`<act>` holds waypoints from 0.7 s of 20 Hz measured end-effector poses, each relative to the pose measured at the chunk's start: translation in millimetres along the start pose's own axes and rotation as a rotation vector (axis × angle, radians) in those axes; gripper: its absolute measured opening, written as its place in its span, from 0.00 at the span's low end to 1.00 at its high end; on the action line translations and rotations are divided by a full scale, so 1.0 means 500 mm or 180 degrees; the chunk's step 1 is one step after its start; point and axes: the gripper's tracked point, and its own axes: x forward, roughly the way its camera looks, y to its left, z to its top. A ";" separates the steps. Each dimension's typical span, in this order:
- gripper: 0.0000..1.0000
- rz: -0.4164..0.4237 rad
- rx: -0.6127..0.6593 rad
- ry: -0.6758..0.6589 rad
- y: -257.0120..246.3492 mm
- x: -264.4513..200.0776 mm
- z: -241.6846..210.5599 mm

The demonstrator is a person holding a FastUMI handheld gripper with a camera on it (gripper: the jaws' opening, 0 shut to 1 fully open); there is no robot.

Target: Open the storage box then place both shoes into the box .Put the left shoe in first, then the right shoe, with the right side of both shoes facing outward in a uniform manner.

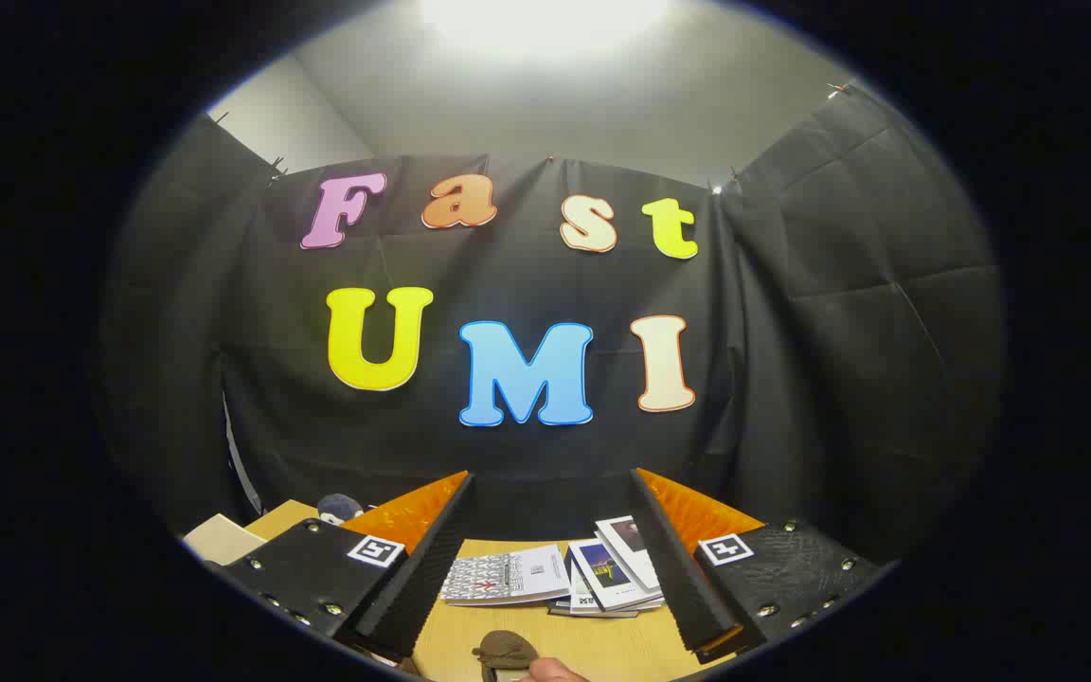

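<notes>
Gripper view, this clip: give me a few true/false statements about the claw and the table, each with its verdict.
1. The claw is open, with nothing between its fingers. True.
2. A stack of booklets lies on the wooden table just ahead of the fingers. True.
3. The claw is shut on a shoe. False: the fingers stand wide apart and press on nothing.
4. The booklets stand upright against the booth wall. False: they lie flat on the table, fanned over one another.
5. A small dark item lies on the table near the base of the fingers, with part of a hand beside it. True; what the item is cannot be told.
</notes>
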 end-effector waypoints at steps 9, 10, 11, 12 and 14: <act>0.97 0.0069 0.0023 -0.0050 -0.049 0.018 0.006; 0.97 0.0086 0.0011 -0.0047 -0.047 0.020 0.003; 0.97 0.0103 0.0008 -0.0054 -0.047 0.021 0.004; 0.97 0.0104 0.0013 -0.0066 -0.048 0.021 0.005; 0.97 0.0112 0.0036 -0.0076 -0.047 0.023 0.005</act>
